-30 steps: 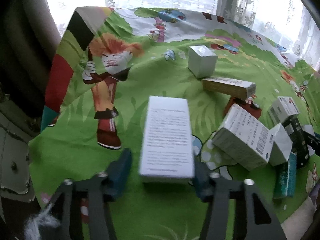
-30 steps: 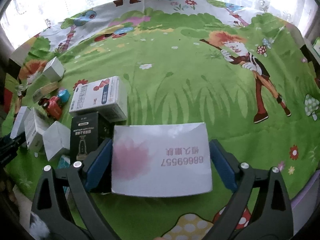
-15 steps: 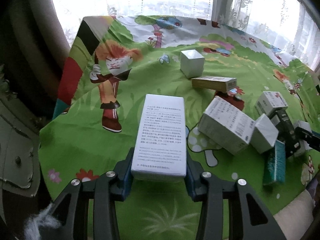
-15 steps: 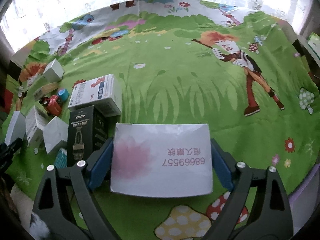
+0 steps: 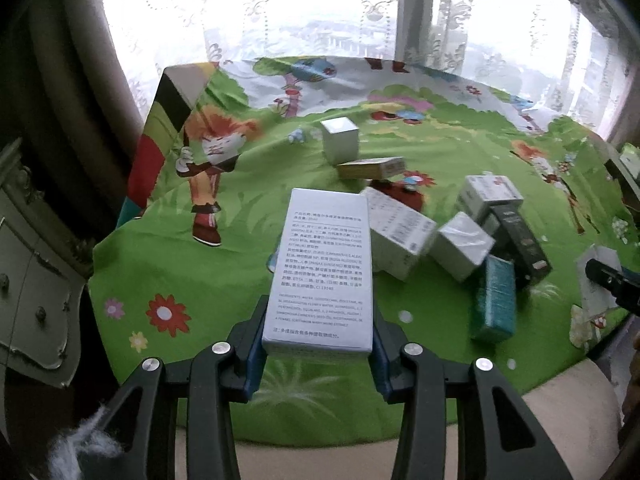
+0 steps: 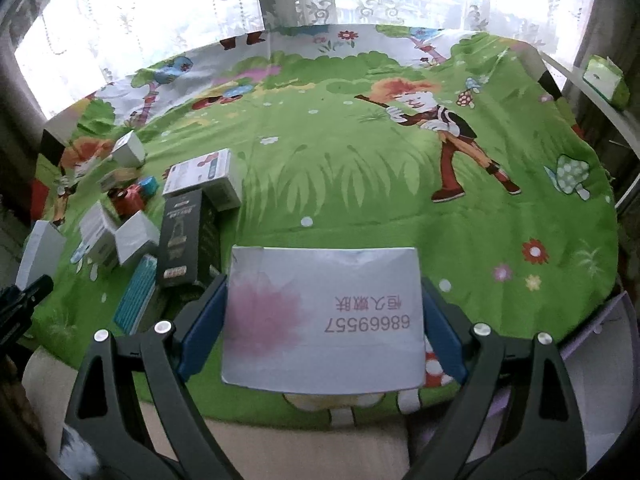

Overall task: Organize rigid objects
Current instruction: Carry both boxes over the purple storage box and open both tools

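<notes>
Between left tongs [image 5: 318, 334]: tall white carton [image 5: 325, 272], clamped at bottom sides. Right tongs [image 6: 322, 316] clamp flat pink-flower box [image 6: 323, 316]. Both probably light, crushable cardboard, so gentle squeeze.

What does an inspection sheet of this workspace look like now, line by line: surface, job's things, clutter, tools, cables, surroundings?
Surface: green cartoon cloth, wrinkled, over a table.
Job's things: tall white box with printed text; wide white box with a pink flower; pile of small boxes in a loose heap, among them a black box and a teal box.
Clutter: red toy among the boxes.
Tools: left tool shut on the tall white box; right tool shut on the wide white box.
Cables: nothing seen.
Surroundings: lace curtain at a bright window; pale cabinet at the left.
</notes>
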